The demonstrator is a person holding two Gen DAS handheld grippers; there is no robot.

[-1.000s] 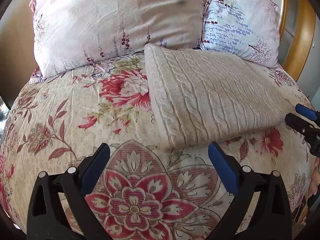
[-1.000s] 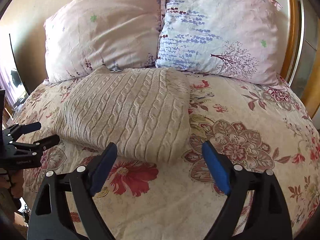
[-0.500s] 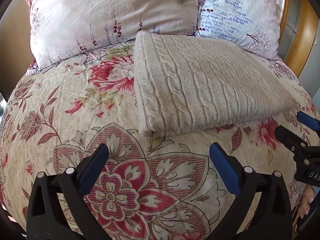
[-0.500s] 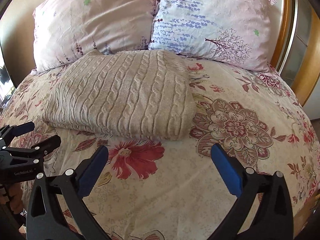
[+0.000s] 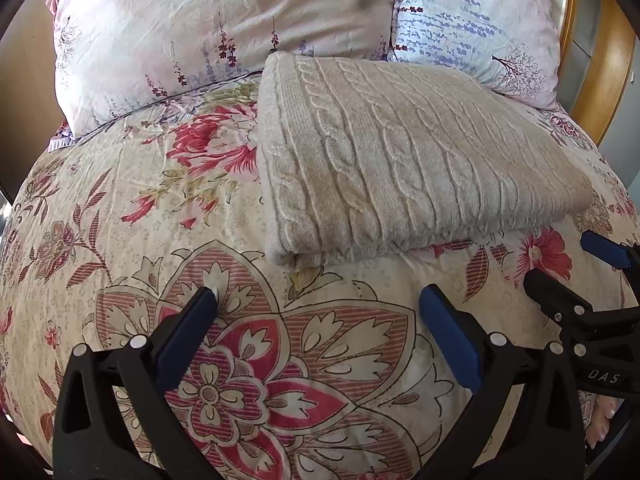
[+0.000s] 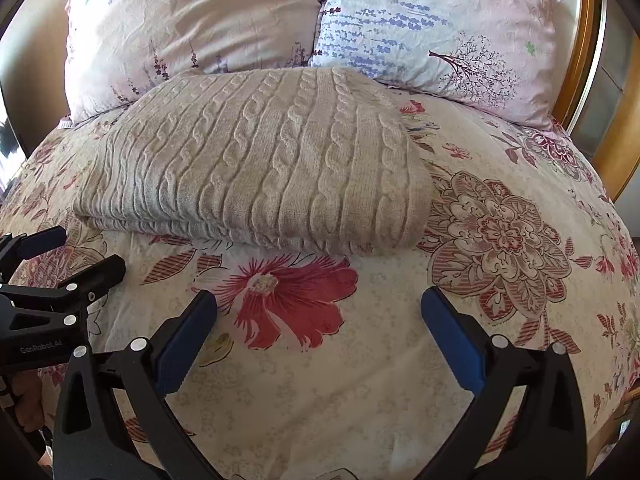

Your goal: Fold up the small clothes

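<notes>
A beige cable-knit sweater (image 5: 400,160) lies folded in a flat rectangle on the floral bedspread (image 5: 120,220), its far edge against the pillows. It also shows in the right wrist view (image 6: 260,168). My left gripper (image 5: 318,300) is open and empty, just in front of the sweater's near left corner. My right gripper (image 6: 318,300) is open and empty, a little in front of the sweater's near edge. The right gripper shows at the right edge of the left wrist view (image 5: 568,276). The left gripper shows at the left edge of the right wrist view (image 6: 68,252).
Two floral pillows (image 6: 192,28) (image 6: 440,28) stand at the head of the bed behind the sweater. A wooden bed frame (image 6: 616,100) curves along the right side. The bedspread (image 6: 500,240) stretches to the right of the sweater.
Both grippers have moved closer to the sweater and a bit lower over the bed. The sweater has not moved. Both grippers stay open.
</notes>
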